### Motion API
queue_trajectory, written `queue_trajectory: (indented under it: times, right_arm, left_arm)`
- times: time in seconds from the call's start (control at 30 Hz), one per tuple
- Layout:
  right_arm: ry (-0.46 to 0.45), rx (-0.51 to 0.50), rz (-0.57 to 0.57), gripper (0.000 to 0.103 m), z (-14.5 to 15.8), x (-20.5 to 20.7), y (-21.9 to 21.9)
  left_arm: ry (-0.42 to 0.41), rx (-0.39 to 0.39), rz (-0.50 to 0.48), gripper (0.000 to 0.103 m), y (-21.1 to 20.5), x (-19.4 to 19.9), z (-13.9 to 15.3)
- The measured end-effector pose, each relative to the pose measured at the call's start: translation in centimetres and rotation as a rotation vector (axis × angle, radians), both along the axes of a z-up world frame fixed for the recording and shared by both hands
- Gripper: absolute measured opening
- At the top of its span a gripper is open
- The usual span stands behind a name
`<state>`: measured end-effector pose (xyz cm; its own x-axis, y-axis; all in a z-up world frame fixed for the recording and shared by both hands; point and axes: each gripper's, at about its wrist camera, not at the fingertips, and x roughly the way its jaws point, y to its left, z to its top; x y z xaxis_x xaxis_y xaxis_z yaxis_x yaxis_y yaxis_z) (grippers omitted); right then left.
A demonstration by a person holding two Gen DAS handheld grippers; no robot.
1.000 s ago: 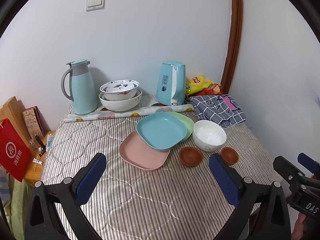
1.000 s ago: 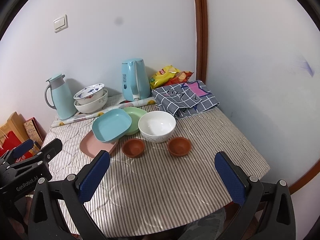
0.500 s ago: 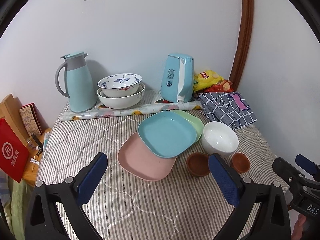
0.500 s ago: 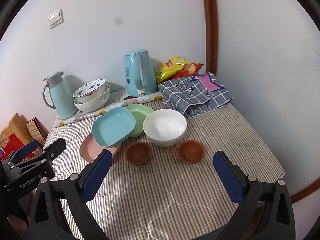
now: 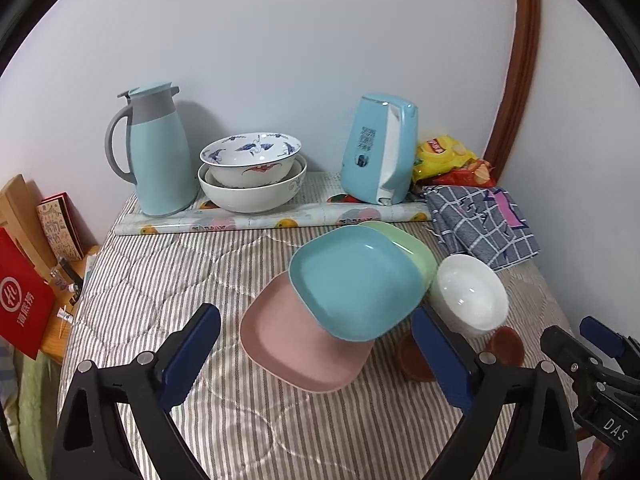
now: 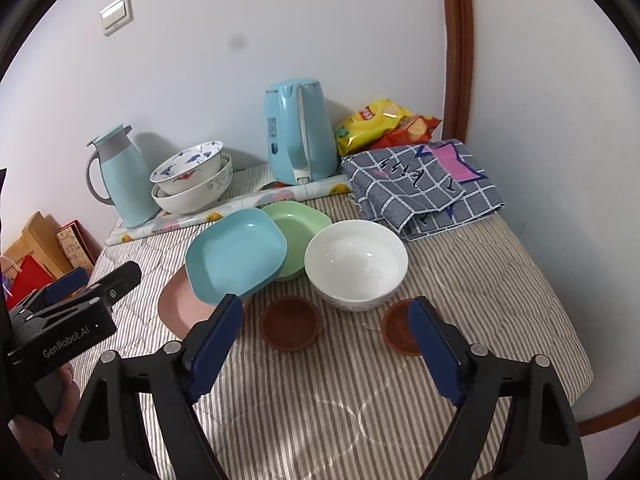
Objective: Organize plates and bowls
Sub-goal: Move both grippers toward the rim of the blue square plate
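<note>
Striped quilted bench (image 6: 320,392), pink plate (image 5: 296,344), green plate (image 6: 300,220), white bowl (image 6: 356,260), two brown saucers (image 6: 290,322), thermos jug (image 5: 158,152), kettle (image 6: 298,130), patterned roll (image 5: 272,216), checked cloth (image 6: 424,184), stacked bowls (image 5: 252,184)

Left gripper (image 5: 316,354) and right gripper (image 6: 326,346) angle downward, both just closing slightly, nothing between their fingers

Against the wall ahead of me stands a light blue thermos jug (image 5: 158,152) with a grey handle, upright. Farther right, a light blue electric kettle (image 5: 380,148), also upright. A rolled patterned sheet (image 5: 272,220) lies across the striped bench cloth (image 5: 180,264) before them. Yellow and red snack bags (image 6: 380,124) rest in the corner, behind a folded checked cloth (image 6: 424,188).
</note>
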<state>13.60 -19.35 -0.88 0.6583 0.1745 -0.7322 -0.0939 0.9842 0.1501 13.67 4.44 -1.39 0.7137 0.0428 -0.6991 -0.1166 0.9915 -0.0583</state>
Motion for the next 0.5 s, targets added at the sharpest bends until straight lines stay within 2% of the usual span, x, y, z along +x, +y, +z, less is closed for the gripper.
queue_trajectory:
  times: [0.3,0.5]
  right_arm:
    - [0.011,0.036,0.04,0.071,-1.4,3.5,1.1]
    - [0.032,0.035,0.064,0.069,-2.7,5.7,2.3]
  left_arm:
    - [0.039,-0.018,0.027,0.09,1.6,3.2,-2.1]
    - [0.046,-0.027,0.037,0.088,2.3,4.9,-3.0]
